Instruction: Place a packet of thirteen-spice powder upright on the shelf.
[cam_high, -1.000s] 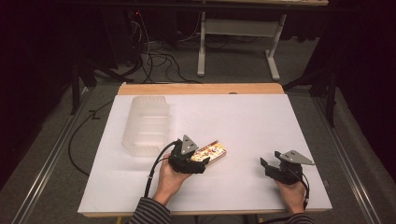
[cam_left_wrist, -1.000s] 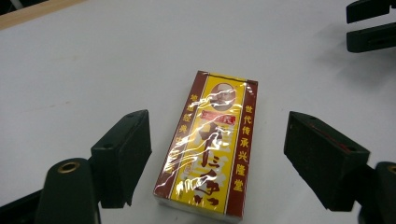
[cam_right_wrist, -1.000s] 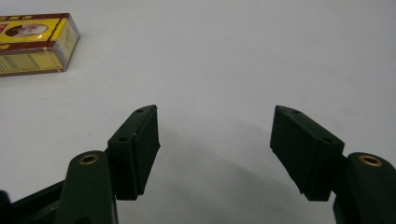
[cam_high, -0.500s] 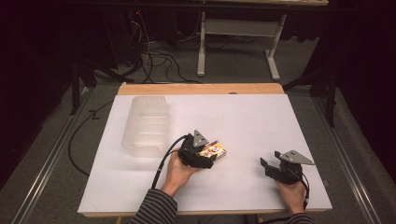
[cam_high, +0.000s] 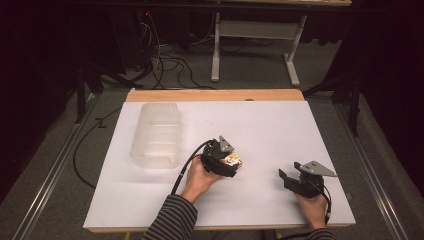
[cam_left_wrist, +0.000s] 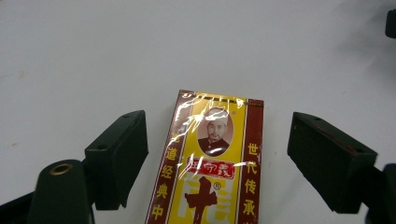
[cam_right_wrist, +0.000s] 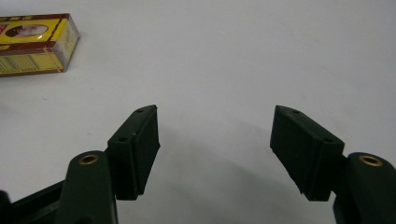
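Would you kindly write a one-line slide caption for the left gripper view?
Open left gripper straddling a cellophane-wrapped yellow and maroon box on the white table, jaws clear of both sides.

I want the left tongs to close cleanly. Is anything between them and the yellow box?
Nothing visible. The left tongs are open with the box lying flat between them, bare white table on both sides.

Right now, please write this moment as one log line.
left gripper: open, straddling yellow box | right gripper: open, holding nothing | clear container: untouched on white table
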